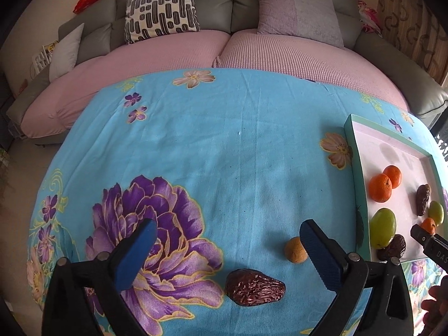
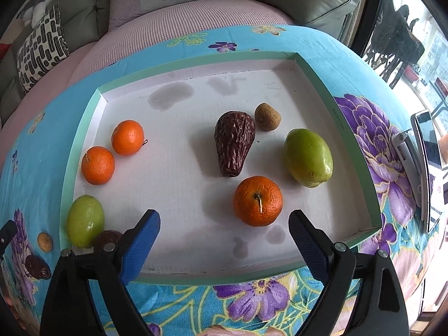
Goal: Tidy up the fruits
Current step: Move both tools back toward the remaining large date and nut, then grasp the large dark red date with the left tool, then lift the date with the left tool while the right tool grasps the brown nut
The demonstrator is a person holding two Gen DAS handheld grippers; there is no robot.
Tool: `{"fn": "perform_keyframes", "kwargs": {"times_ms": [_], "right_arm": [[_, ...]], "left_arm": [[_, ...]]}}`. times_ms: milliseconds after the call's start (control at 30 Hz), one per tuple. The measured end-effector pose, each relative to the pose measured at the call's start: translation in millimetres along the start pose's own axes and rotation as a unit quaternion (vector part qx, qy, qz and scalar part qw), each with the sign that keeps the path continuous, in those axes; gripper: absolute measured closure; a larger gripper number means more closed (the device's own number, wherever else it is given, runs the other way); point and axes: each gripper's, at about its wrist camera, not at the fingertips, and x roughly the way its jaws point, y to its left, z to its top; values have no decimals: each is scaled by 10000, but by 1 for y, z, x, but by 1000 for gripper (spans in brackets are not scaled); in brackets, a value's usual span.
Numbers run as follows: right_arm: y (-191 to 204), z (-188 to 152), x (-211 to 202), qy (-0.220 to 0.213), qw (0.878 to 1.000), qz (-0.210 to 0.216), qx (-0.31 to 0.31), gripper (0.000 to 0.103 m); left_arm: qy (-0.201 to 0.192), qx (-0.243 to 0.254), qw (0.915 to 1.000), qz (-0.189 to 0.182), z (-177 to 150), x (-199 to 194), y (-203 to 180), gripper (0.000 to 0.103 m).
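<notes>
Now: left gripper (image 1: 228, 247) wide open, empty | date (image 1: 254, 287) on cloth (image 1: 224, 140) just below its jaws, long axis across the gap | tray (image 2: 79, 151) toward right gripper (image 2: 224, 232), also open, empty.

Soft daylight, sharp focus, faint shadows, heavy fisheye bending, dark corners

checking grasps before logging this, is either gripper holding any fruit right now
Nothing is held. The left gripper stands open above the date on the cloth; the right gripper stands open over the tray.
</notes>
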Motion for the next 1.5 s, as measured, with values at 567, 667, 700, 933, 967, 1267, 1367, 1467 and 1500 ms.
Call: {"fn": "perform_keyframes", "kwargs": {"times_ms": [567,667,700,933,967,1267,1367,1467,1500], "right_arm": [[55,-28,-35,-457,9972,506,-316,9],[62,-33,-37,-441,9964,631,-360,9],[63,-33,-36,-419,9963,649,-379,9],[63,-33,-38,-445,9964,611,-372,9],[62,-32,-38,-445,9964,616,-367,9],[63,-31,-39,-462,9959,666,-398,9],[64,-31,-39,-456,9958,681,-412,9],[63,-31,-38,-448,9958,689,-396,9],[63,-31,-38,-440,9959,694,-392,9]], "left_arm": [[114,-54,9995,-294,-33,-11,21,0],[179,-14,9994,-305,-36,-10,22,0],[202,-2,9993,-314,-36,-9,22,0],[319,146,9978,-562,-40,-6,13,1],[367,183,9972,-628,-41,-4,11,1],[727,520,9922,-871,-48,11,-11,17],[843,617,9907,-873,-51,16,-15,28],[916,678,9898,-858,-53,19,-16,41],[911,680,9899,-843,-53,19,-16,43]]}}
